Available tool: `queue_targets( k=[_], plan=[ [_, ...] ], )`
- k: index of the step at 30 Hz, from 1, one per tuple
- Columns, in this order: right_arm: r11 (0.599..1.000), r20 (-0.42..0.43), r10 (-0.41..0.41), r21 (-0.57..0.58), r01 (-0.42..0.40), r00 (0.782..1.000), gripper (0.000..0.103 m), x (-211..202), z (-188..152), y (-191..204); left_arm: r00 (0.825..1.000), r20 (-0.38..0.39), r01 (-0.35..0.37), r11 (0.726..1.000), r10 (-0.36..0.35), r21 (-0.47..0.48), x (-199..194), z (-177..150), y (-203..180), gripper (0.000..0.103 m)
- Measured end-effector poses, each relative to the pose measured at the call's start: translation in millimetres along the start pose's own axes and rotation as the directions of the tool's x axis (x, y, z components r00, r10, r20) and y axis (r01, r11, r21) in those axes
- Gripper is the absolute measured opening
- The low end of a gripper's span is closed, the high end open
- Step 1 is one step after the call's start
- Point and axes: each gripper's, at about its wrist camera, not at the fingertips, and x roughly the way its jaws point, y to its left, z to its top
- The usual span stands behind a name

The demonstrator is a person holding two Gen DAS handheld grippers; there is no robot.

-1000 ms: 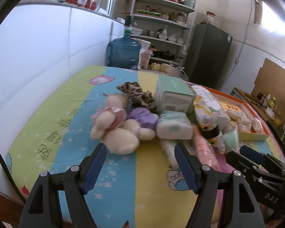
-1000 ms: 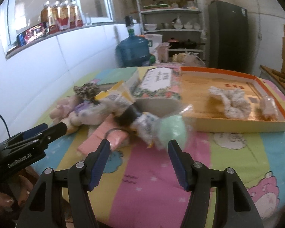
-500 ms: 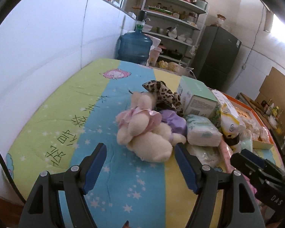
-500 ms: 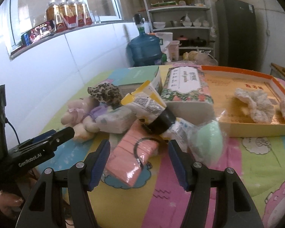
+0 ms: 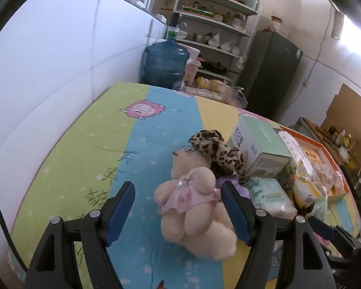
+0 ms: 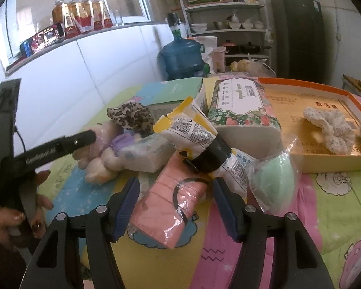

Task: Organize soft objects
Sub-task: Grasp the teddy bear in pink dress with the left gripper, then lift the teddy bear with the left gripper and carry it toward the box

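Observation:
A cream plush bear in a pink dress (image 5: 199, 207) lies on the striped mat (image 5: 89, 144). My left gripper (image 5: 178, 207) is open around it, the bear close to the right finger. A leopard scrunchie (image 5: 216, 151) rests against the bear's far side. In the right wrist view a pink packet in clear wrap (image 6: 170, 207) with a black hair tie (image 6: 190, 183) on it lies between the fingers of my right gripper (image 6: 175, 207), which is open with its pads apart from the wrap. A finger of the left gripper (image 6: 60, 147) reaches over the bear.
Piled behind are a green box (image 5: 260, 149), a tissue pack (image 5: 269, 197), a yellow pouch (image 6: 190, 130), a floral tissue pack (image 6: 240, 106) and a green ball in plastic (image 6: 274, 175). An orange tray (image 6: 325, 86) holds a white scrunchie (image 6: 332, 130). A water jug (image 5: 166, 65) stands behind the mat.
My left gripper moved in on the bear, which now sits between its fingers. My right gripper shifted left from the green ball to the pink packet. Both jaws kept their width.

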Motion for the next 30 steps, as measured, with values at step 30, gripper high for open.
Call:
queue_targets(
  k=[30],
  plan=[
    [0.998, -0.041, 0.04, 0.041, -0.038, 0.998, 0.049, 6.7, -9.3, -5.8, 0.996, -0.06, 0.06, 0.998, -0.061, -0.02, 29.9, -9.2, 7.8, 0.037]
  ],
)
